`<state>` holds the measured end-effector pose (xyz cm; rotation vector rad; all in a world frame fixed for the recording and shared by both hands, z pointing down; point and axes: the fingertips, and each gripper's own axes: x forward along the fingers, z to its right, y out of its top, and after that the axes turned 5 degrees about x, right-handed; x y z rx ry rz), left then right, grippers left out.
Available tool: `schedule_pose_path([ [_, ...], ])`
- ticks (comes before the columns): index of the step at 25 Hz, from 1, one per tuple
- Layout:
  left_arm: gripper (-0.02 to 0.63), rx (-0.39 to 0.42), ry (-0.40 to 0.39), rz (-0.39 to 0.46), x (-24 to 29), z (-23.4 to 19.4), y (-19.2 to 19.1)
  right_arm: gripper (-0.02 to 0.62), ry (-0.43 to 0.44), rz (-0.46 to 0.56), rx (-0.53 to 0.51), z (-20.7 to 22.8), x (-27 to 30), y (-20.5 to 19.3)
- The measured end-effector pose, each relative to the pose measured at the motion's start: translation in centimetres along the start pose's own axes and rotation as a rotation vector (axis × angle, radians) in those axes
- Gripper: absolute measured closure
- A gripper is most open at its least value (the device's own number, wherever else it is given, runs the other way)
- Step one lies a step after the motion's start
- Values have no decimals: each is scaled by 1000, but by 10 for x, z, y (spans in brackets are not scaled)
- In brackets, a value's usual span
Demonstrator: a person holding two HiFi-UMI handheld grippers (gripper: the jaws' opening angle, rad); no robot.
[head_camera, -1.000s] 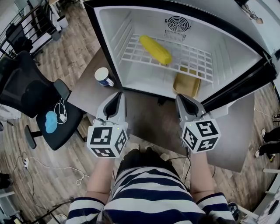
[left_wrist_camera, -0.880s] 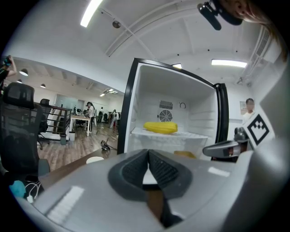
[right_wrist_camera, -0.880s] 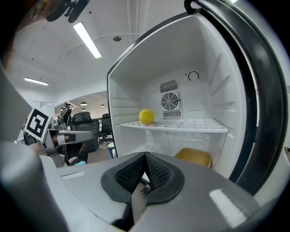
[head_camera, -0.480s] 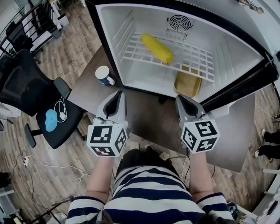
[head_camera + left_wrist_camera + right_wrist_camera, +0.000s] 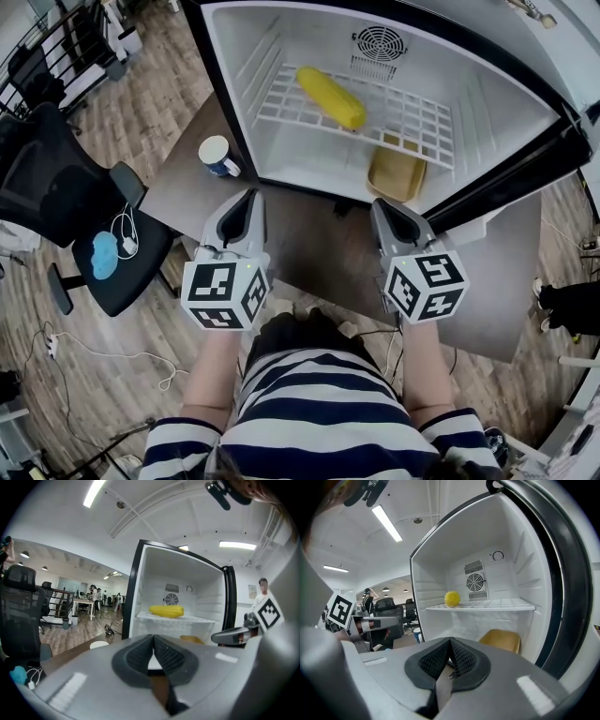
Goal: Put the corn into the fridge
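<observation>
Head view: fridge (image 5: 239,66), door open, standing on a brown table (image 5: 309,246).
- Corn (image 5: 331,97): inside the fridge, lying on its white wire shelf (image 5: 412,120), towards the left.
- Yellow tray (image 5: 396,173): on the fridge floor, under the shelf, right side.
- Cup (image 5: 217,156): outside the fridge, just beside its left wall.
- Left gripper (image 5: 250,195) and right gripper (image 5: 379,204): in front of the fridge opening, clear of it. Fingers of each pressed together, nothing between them.
</observation>
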<state>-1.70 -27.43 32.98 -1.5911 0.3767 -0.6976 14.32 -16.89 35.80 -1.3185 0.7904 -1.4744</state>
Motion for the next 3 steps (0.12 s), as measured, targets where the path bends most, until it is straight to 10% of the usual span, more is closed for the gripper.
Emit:
schedule_pose_path([
  [3, 606, 2, 4, 4, -1, -1, 1, 603, 7, -1, 0, -2, 1, -1],
])
